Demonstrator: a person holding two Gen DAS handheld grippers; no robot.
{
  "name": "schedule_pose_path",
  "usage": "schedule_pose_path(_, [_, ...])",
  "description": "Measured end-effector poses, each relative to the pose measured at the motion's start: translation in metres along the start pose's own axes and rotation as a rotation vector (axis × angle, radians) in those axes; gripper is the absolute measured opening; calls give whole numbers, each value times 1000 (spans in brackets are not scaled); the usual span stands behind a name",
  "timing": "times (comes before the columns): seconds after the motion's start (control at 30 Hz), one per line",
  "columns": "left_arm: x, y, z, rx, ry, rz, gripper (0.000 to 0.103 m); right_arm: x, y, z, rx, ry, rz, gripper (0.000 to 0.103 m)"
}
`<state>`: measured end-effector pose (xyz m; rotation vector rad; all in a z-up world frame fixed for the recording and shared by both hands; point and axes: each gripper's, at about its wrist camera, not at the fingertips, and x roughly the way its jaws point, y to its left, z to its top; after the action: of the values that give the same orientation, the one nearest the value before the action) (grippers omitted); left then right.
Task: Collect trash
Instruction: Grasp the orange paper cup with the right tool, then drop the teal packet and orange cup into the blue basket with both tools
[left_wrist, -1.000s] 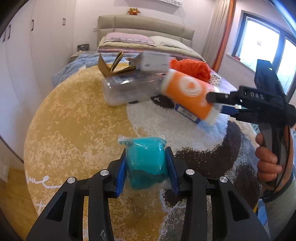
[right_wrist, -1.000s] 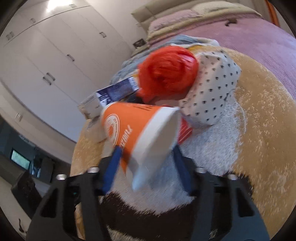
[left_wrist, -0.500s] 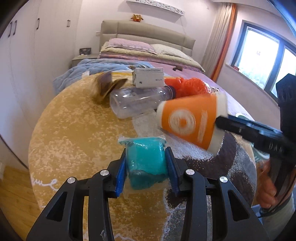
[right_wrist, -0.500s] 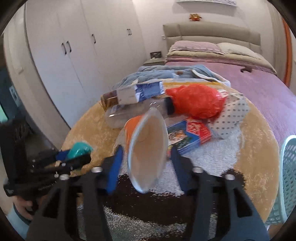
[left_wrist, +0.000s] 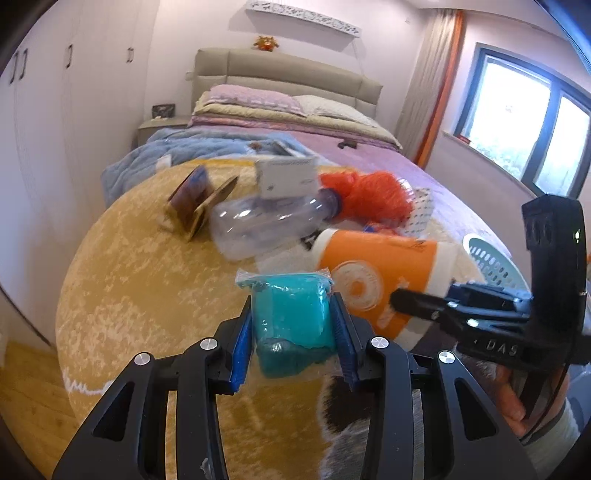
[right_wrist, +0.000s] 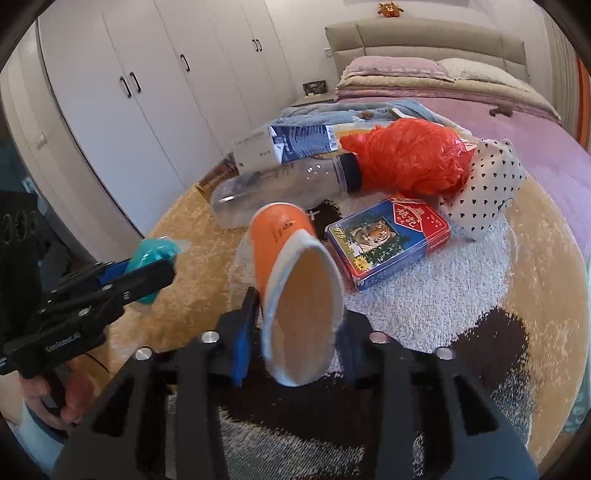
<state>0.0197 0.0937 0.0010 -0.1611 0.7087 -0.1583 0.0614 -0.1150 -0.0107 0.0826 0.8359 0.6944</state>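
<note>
Our left tongs (left_wrist: 293, 325) clamp a soft teal packet (left_wrist: 291, 317); right tongs (right_wrist: 295, 332) pinch 1 light, crushable paper cup (right_wrist: 295, 280) near its rim.

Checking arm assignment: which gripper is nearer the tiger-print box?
Right. The right gripper, holding the orange paper cup, is just beside the tiger-print box; the left gripper hangs farther off, beyond the cup.
</note>
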Motion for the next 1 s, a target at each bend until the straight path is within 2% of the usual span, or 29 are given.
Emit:
schedule_pose_path(0.17, [-4, -29, 22, 55, -38, -40, 38, -44, -14, 6, 53, -109, -37, 29])
schedule_pose_path(0.3, [-1, -65, 46, 110, -67, -113, 38, -95, -35, 6, 81, -217, -143, 29])
schedule_pose_path(0.43, [18, -116, 67, 175, -75, -195, 38, -133, -64, 4, 124, -276, -248, 29])
schedule_pose_path(0.7, [75, -201, 91, 209, 14, -388, 38, -192, -139, -10, 281, -365, -463, 29])
schedule_pose_path(0.83, [108, -250, 93, 254, 64, -439, 38, -204, -178, -22, 372, -369, -544, 29])
schedule_pose_path(1.0, [141, -296, 84, 301, 114, -465, 38, -207, -221, -36, 486, -341, -629, 29])
